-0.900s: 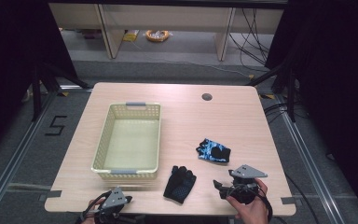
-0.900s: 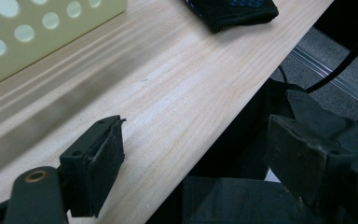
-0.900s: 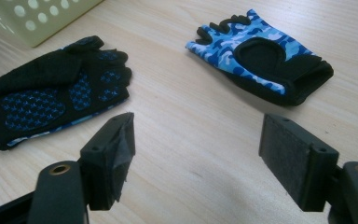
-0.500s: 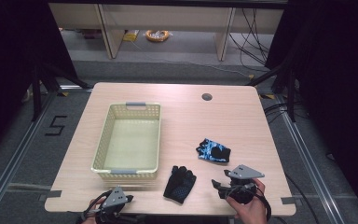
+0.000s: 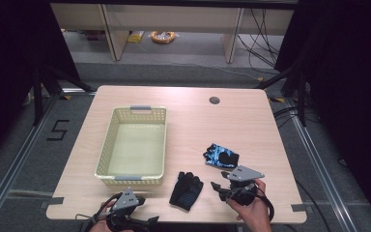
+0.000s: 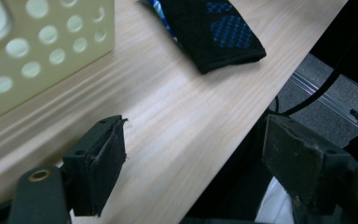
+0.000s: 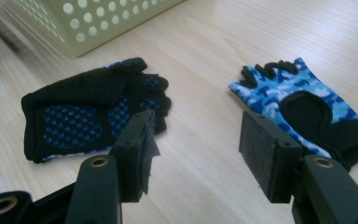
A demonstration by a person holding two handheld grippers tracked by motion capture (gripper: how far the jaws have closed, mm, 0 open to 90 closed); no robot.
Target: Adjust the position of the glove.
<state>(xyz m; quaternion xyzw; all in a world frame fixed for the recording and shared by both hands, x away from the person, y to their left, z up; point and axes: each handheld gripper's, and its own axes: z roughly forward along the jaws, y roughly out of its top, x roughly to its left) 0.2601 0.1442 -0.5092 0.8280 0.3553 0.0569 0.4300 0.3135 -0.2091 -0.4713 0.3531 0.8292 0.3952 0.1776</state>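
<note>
Gloves (image 5: 186,189) lie unmoved — both hand-held grippers, left (image 5: 134,202) and right (image 5: 218,187), stay open, seemingly barely shifted.

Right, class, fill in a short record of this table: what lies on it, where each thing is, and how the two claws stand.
Table: light wood, with a round hole near the far edge
Basket: pale yellow, on the left half, nothing inside
Black glove: flat near the front edge, right of the basket
Blue glove: flat, beyond and to the right of the black one, apart from it
Left claw: open, holding nothing, at the front edge below the basket
Right claw: open, holding nothing, between the two gloves
</note>
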